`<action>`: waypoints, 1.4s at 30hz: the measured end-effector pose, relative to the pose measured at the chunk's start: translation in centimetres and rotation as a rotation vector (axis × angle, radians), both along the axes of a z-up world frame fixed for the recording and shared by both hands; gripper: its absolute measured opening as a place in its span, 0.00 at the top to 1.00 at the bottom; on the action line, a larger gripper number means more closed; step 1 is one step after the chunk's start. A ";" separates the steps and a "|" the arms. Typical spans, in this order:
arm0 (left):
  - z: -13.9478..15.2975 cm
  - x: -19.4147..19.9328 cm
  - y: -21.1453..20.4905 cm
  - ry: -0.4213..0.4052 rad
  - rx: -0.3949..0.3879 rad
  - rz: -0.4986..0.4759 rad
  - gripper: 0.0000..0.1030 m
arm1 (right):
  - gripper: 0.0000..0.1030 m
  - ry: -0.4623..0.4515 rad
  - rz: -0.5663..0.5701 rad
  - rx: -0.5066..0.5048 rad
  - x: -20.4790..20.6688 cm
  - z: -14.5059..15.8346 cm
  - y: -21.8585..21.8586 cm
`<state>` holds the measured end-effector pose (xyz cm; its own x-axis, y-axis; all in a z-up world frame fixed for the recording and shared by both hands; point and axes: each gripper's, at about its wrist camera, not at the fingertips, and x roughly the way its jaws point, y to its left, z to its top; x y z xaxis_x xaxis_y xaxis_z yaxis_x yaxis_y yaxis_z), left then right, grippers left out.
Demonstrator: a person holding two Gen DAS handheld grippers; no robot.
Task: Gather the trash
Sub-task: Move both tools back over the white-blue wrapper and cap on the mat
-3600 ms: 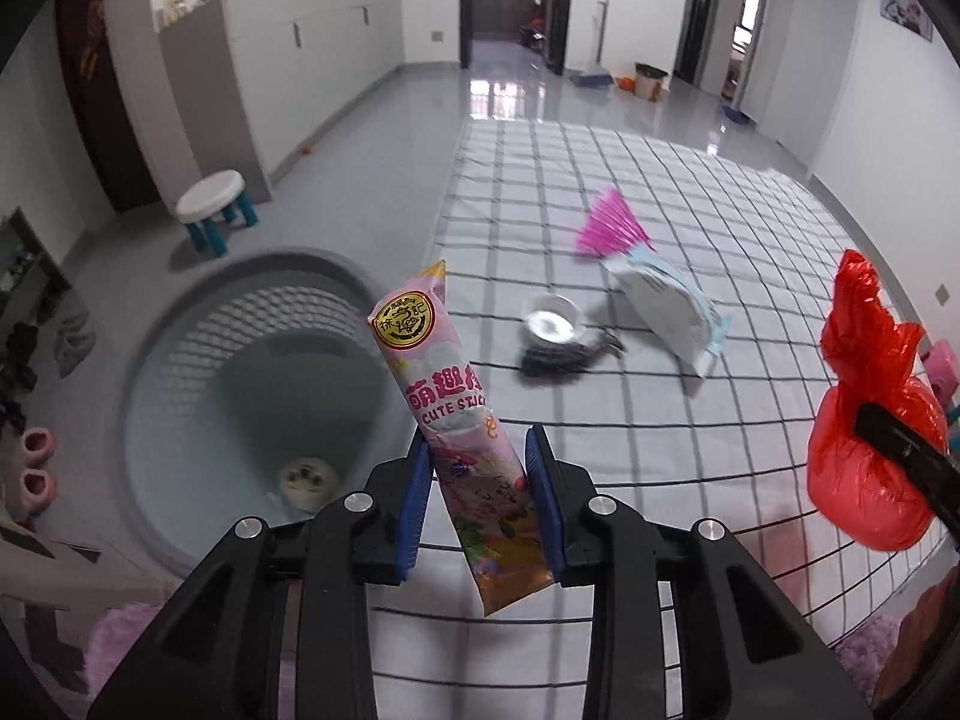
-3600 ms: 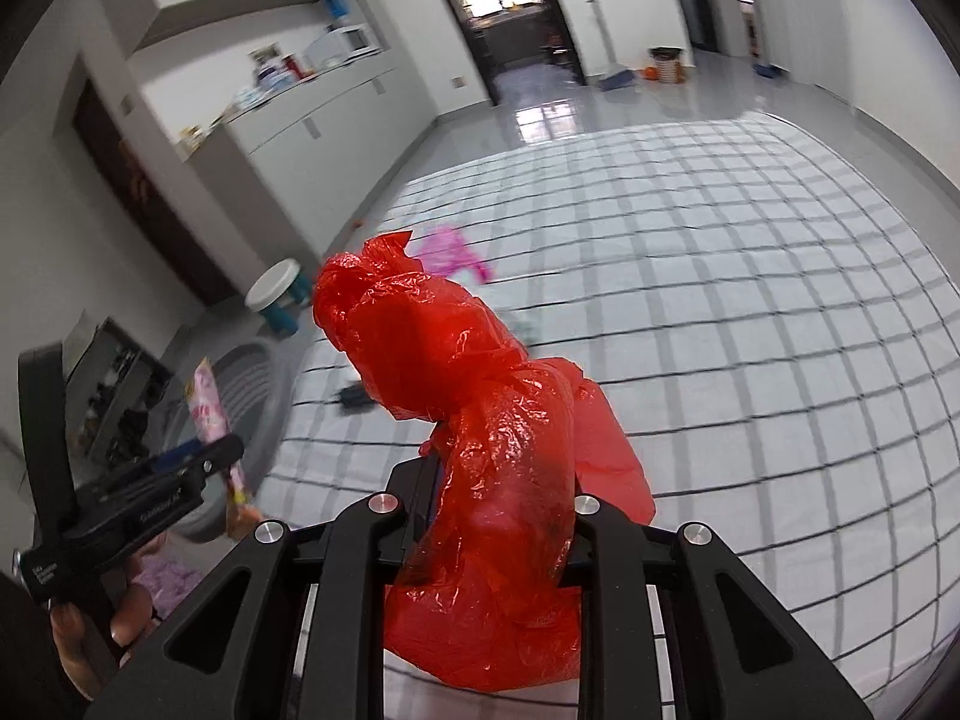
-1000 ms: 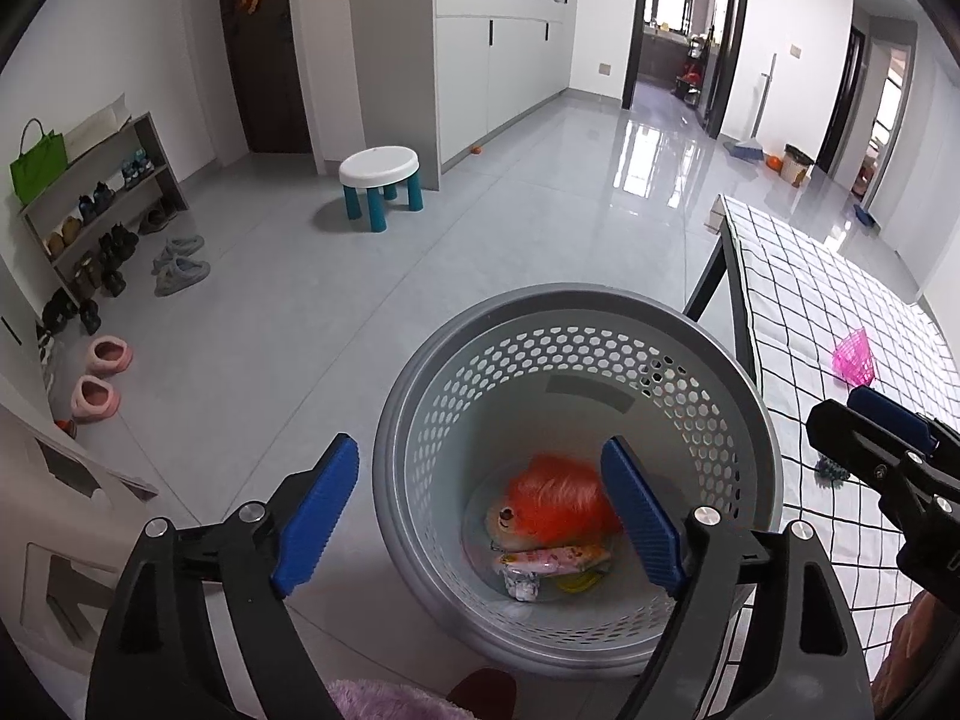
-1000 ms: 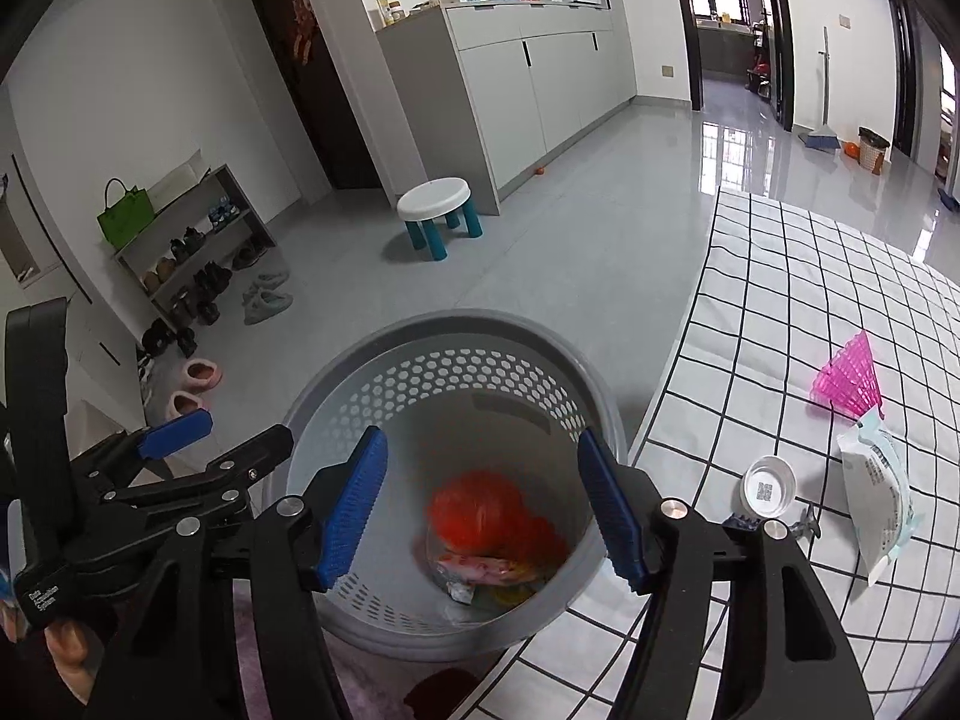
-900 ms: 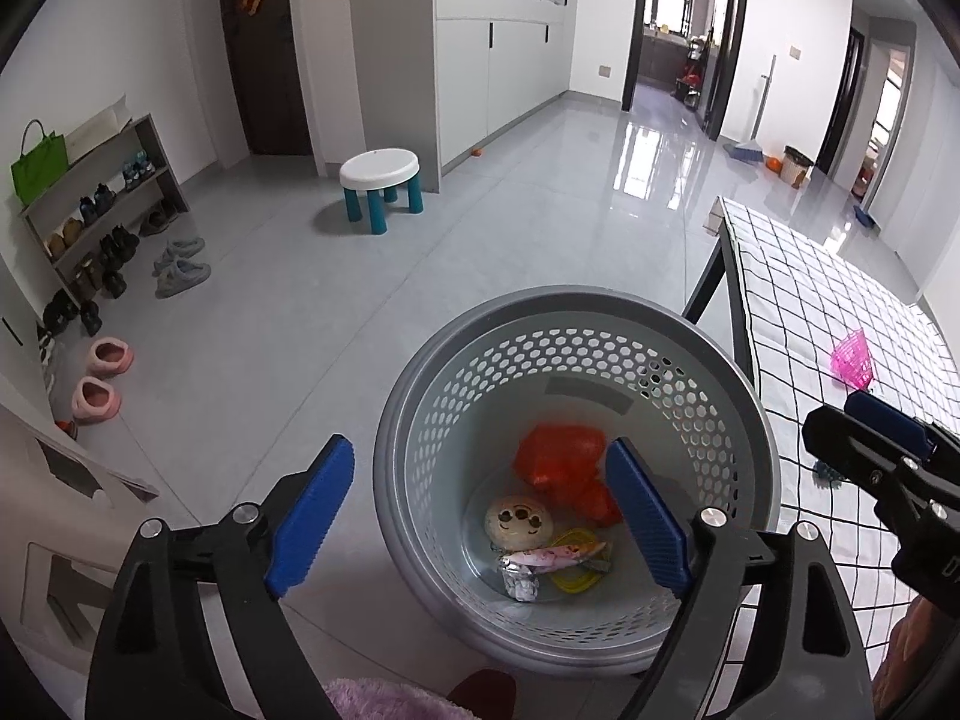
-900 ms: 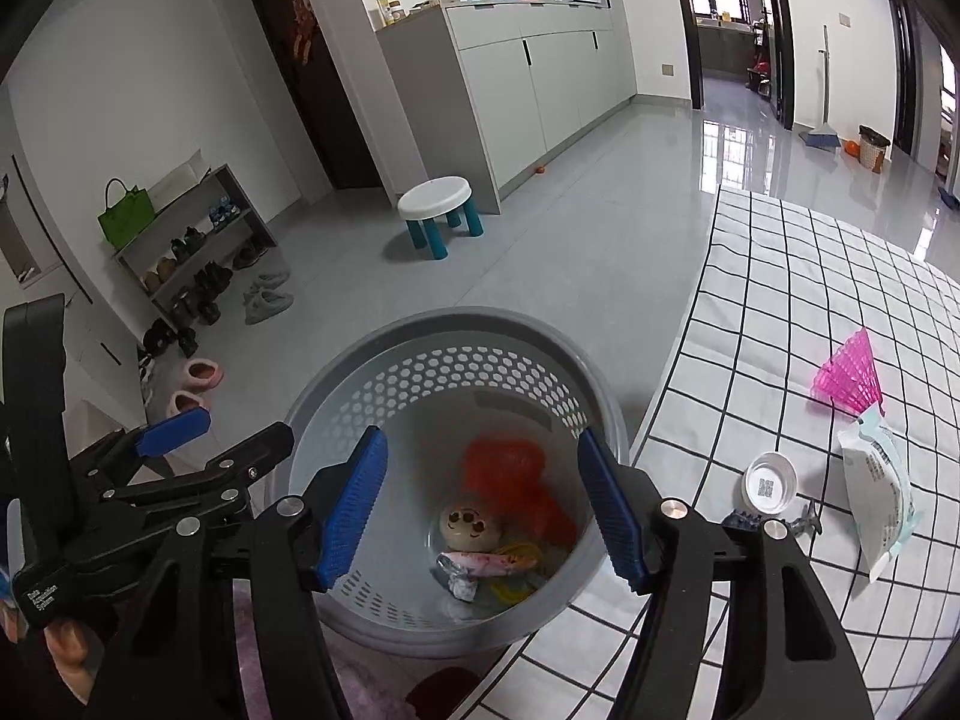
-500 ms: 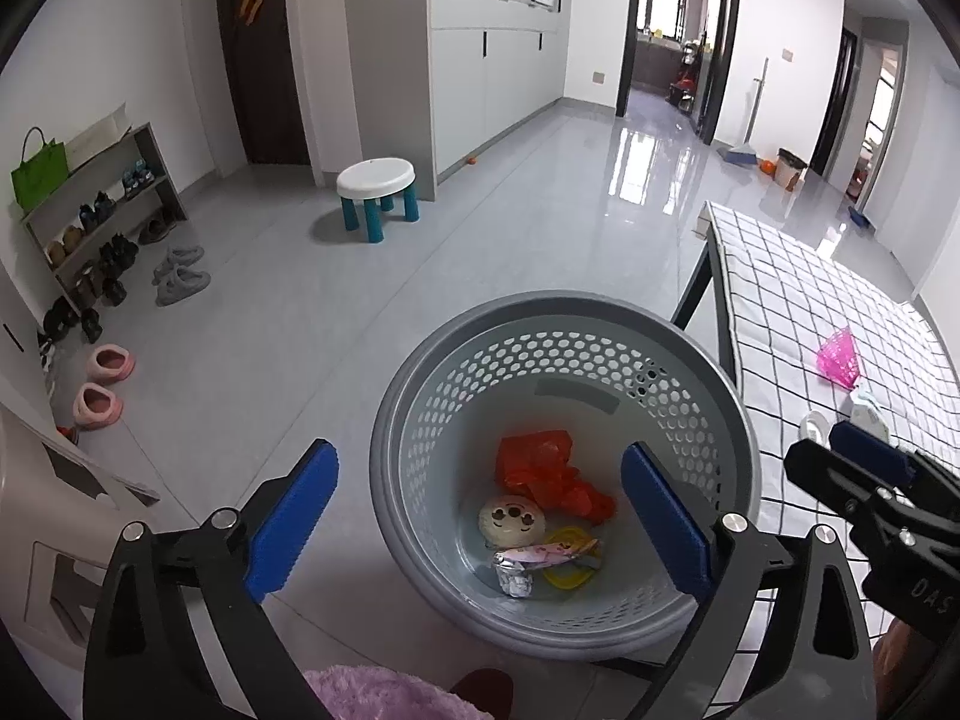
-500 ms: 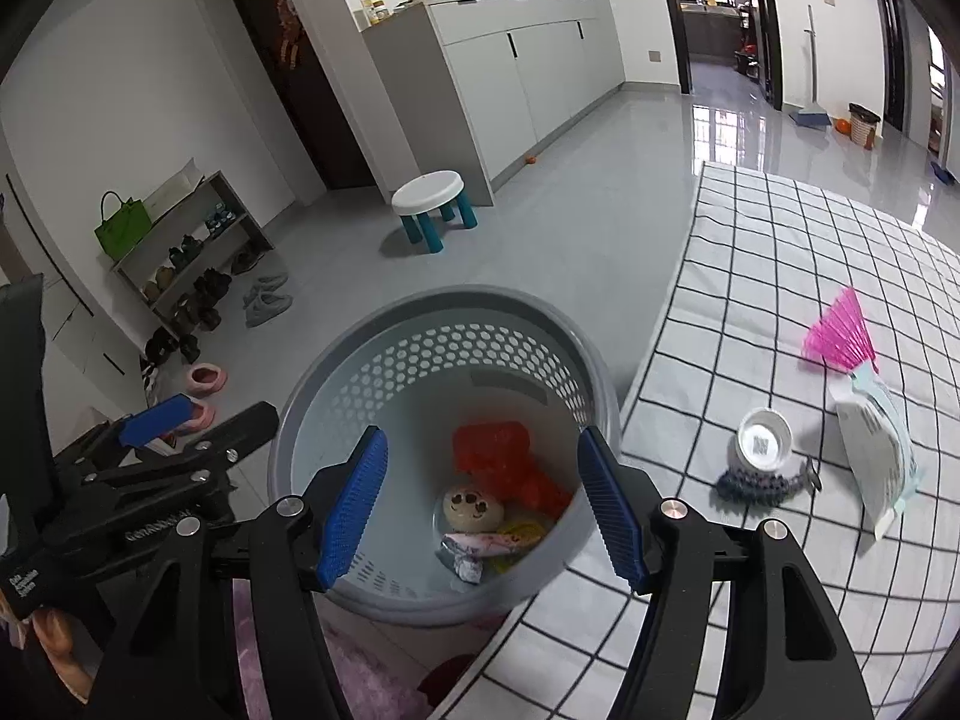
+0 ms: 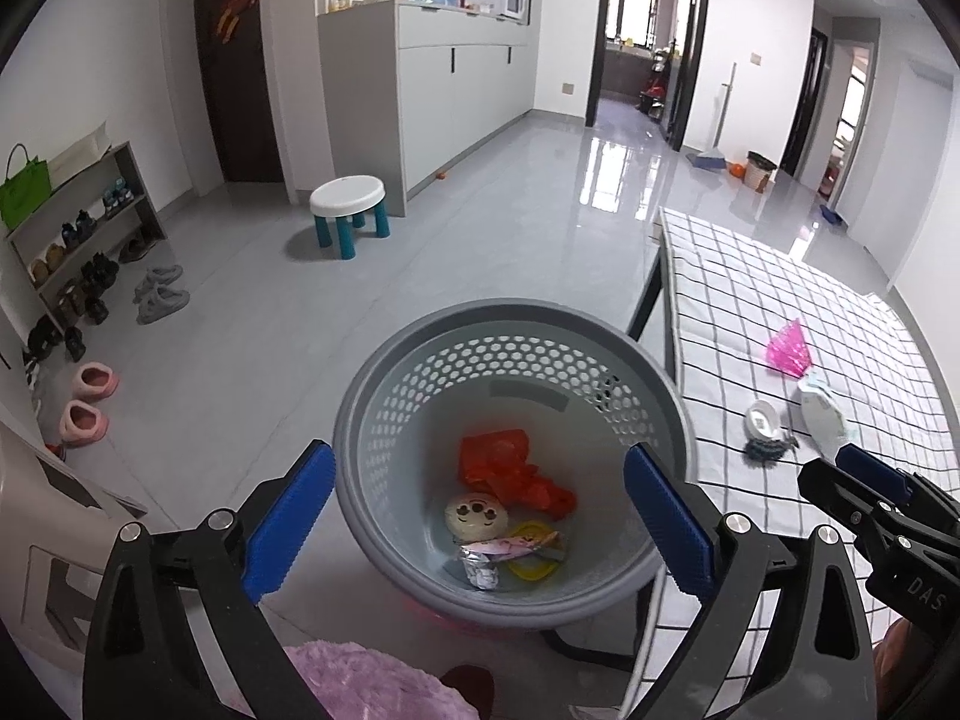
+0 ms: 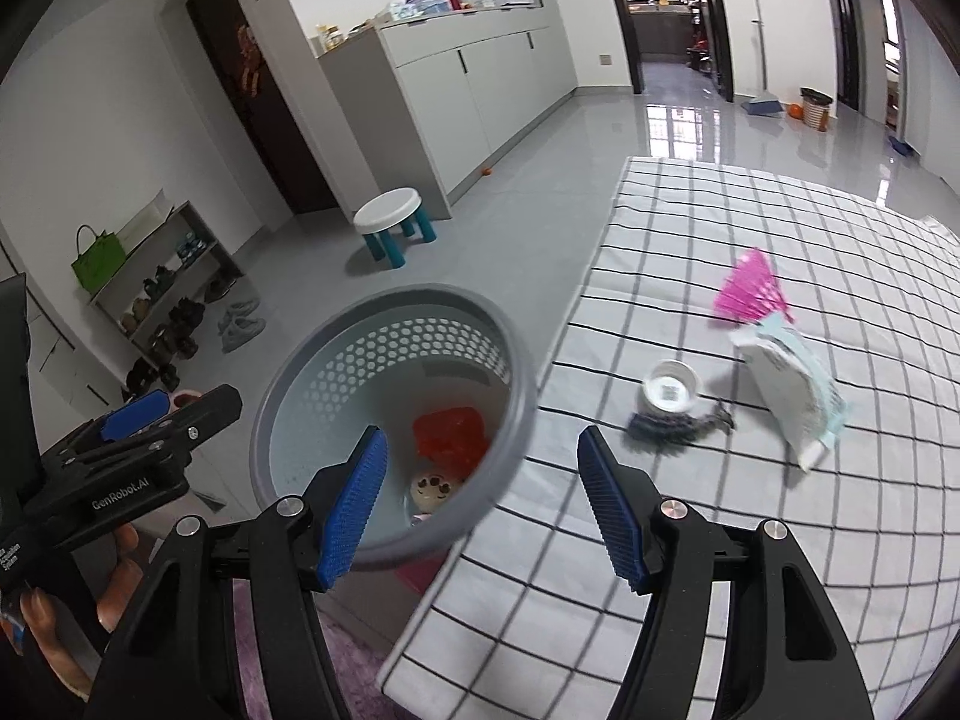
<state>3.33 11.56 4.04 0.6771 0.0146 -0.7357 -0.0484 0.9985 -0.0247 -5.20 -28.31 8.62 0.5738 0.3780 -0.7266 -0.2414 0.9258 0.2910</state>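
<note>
The left tool [image 9: 477, 522] is hanging above the grey perforated basket [image 9: 420, 360] with its blue pads spread very wide and nothing between them; the basket's inside is showing through the gap. The right tool [image 10: 480, 501] is also standing open, at a medium spread, gripping nothing, and its gap is framing the basket's near rim and the edge of the checked worktop [image 10: 690, 240]. The basket is sitting on the floor just beside the worktop's edge. Lying at its bottom are a crumpled red plastic bag [image 9: 507, 468], a round cream-coloured piece with a face on it [image 9: 476, 517], a pink snack wrapper [image 9: 510, 549] with a silver end, and a yellow piece [image 9: 534, 570] partly under the wrapper. On the worktop, trash is waiting in a loose cluster: a small white cup [image 10: 671, 390] is sitting against a dark scrap [image 10: 660, 425], a white pouch [image 10: 792, 390] is lying near them on the right, and a pink fan-shaped piece [image 10: 753, 288] is touching the pouch's far end. A person's fingers [image 10: 114, 588] are wrapping the handle of the left tool in the right wrist view. A white stool [image 9: 348, 204] with teal legs is standing on the floor well beyond the basket.
</note>
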 end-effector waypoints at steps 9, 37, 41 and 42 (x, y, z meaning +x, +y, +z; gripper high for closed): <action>0.7 -1.3 -2.9 -0.010 -0.004 -0.062 0.07 | 0.38 -0.018 -0.073 -0.005 -2.2 1.0 -3.7; 0.7 -0.3 -10.5 -0.001 0.004 -0.188 0.07 | 0.38 -0.006 -0.242 -0.020 -2.2 0.0 -14.1; 0.3 0.2 -11.3 0.007 0.007 -0.199 0.07 | 0.38 -0.007 -0.246 -0.021 -1.6 -0.2 -14.6; 0.2 0.3 -11.4 0.009 0.009 -0.201 0.07 | 0.38 -0.007 -0.246 -0.022 -1.4 -0.2 -14.7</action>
<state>3.68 0.14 4.28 0.6608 -0.1136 -0.7419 0.1522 0.9882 -0.0157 -6.62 -42.98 8.44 0.6512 0.2106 -0.7291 -0.0100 0.9630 0.2692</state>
